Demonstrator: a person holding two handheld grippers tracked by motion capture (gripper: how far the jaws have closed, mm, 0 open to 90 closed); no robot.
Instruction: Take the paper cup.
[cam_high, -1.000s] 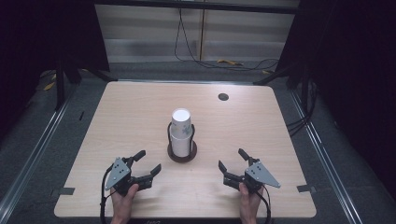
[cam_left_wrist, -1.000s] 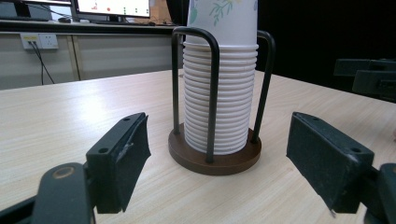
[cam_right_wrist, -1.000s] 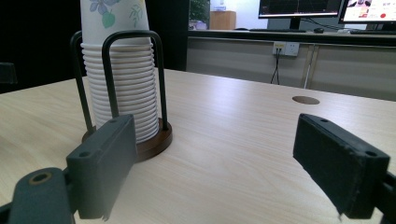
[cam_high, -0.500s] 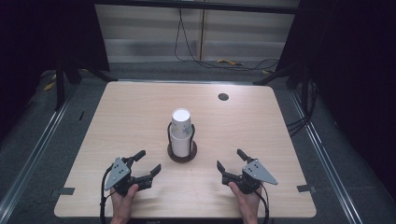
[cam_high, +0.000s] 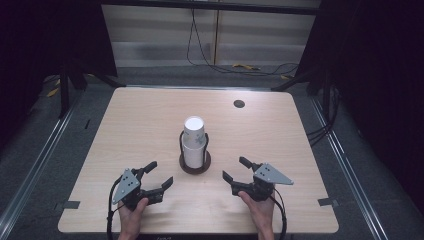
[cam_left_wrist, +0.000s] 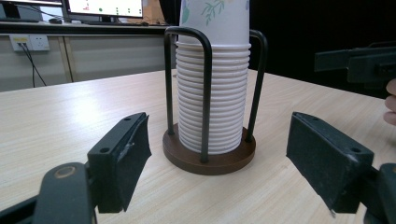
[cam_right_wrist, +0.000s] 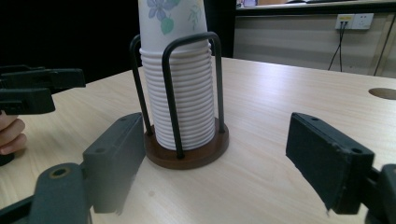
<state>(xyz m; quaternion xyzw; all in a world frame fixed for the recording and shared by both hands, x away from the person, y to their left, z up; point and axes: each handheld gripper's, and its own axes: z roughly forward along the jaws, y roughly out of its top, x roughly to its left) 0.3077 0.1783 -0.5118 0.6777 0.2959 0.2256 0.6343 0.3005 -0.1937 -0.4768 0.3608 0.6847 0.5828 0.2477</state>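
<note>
A stack of paper cups stands upright in a wire holder with a round brown base, near the middle of the worktop. The left gripper rests low at the near left, jaws apart and holding nothing. The right gripper sits at the near right; its jaws have just been closing, yet stand apart with nothing between them. Both point toward the holder, well short of it.

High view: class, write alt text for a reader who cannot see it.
A stack of paper cups stands in a wire holder mid-table. Nearer the viewer, a person's hands hold the left gripper and right gripper, jaws open and empty, both aimed toward the stack without touching it.
</note>
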